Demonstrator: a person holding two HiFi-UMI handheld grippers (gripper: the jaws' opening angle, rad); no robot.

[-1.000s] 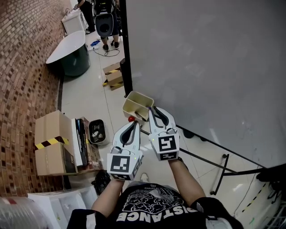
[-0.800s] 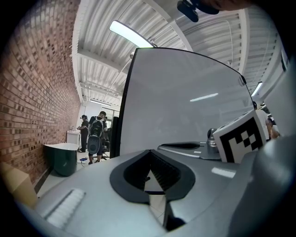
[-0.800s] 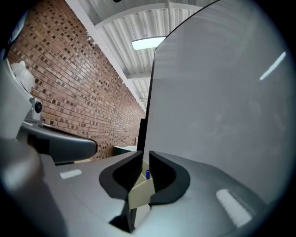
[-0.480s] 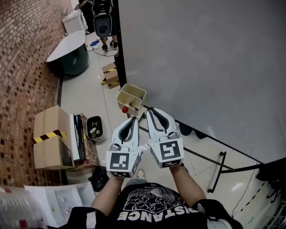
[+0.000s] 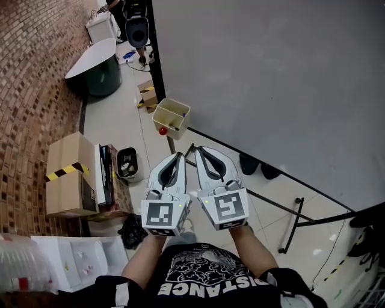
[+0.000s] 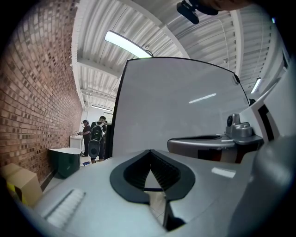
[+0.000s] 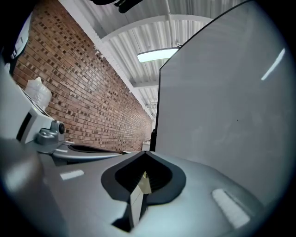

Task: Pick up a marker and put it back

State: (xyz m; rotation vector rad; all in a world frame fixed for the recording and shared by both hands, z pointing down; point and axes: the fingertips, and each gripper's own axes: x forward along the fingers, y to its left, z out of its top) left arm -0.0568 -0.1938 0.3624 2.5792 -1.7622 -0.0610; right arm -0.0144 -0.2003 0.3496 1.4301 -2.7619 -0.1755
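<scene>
Stands facing a whiteboard (image 5: 271, 72), seen from above. Holds the left tongs (image 5: 178, 157) and the right tongs (image 5: 200, 150) side by side out front, near each other but apart, both aimed toward the board's lower edge. Shows, in the left gripper view, the left tongs (image 6: 150, 152) closed tip to tip, with only a small triangular gap lower down and nothing gripped. Shows the same in the right gripper view: right tongs (image 7: 145, 154) closed at the tips and empty, with a pale patch glimpsed through the gap, too little to name.

Finds a beige bin (image 5: 163, 119) ahead of the tongs and well apart from them, at the board's lower left corner, above the floor (image 5: 114, 129). Makes out only small bits (image 5: 175, 122) inside the bin, too small to call a marker for certain. Spots a red knob (image 5: 162, 130) touching the bin's near wall; cannot tell what it belongs to.

Takes in, to the left, cardboard boxes (image 5: 66, 180) against a brick wall (image 5: 30, 90), one with a black-and-yellow stripe, and a small dark tray (image 5: 128, 170) just beside them. Farther off, a green tub (image 5: 99, 72) under a white top, and people (image 5: 135, 18) standing beyond it, one with a backpack. Under the board, black stand legs (image 5: 289, 222) on the tiles.
</scene>
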